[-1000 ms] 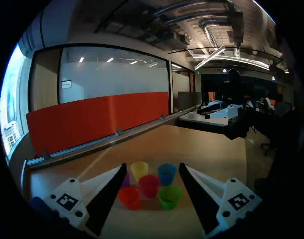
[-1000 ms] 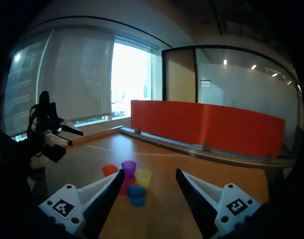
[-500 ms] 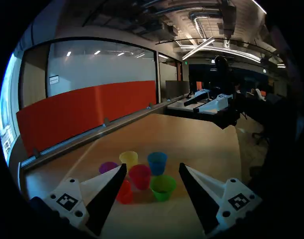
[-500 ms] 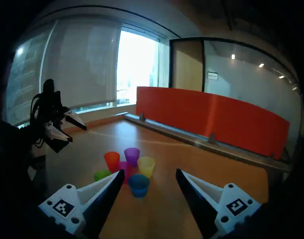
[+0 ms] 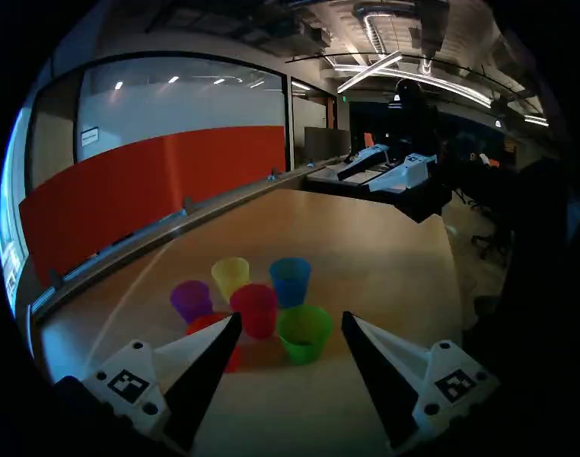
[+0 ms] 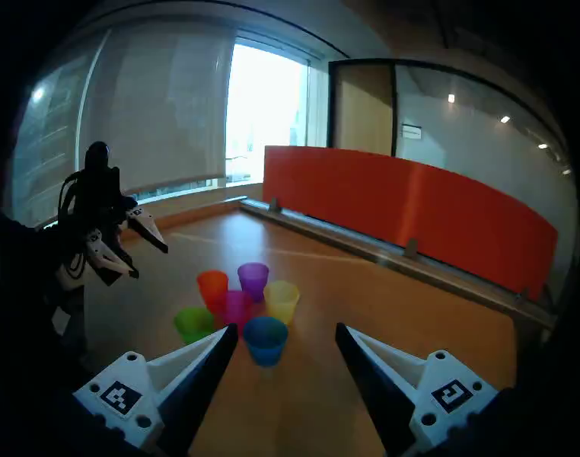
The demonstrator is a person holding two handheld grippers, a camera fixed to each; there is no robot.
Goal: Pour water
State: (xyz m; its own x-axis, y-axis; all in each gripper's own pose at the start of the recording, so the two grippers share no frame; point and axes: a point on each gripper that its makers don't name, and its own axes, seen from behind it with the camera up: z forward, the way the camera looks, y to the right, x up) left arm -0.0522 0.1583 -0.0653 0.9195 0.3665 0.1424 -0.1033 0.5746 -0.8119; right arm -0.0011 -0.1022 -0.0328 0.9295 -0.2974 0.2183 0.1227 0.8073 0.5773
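- Left claw (image 5: 290,315) gapes, released and empty; six small coloured plastic cups (image 5: 253,308) cluster on the wooden table (image 5: 381,259) just beyond its fingertips, the green plastic cup (image 5: 304,333) nearest.
- Right claw (image 6: 285,327) is likewise spread, holding nothing; the blue plastic cup (image 6: 265,340) sits closest ahead.

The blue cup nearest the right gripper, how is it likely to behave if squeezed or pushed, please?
The blue cup looks like thin translucent plastic, so probably light and apt to flex when squeezed. It narrows toward its base, so a push near the rim may tip it. The yellow cup stands close behind; sliding could knock it.
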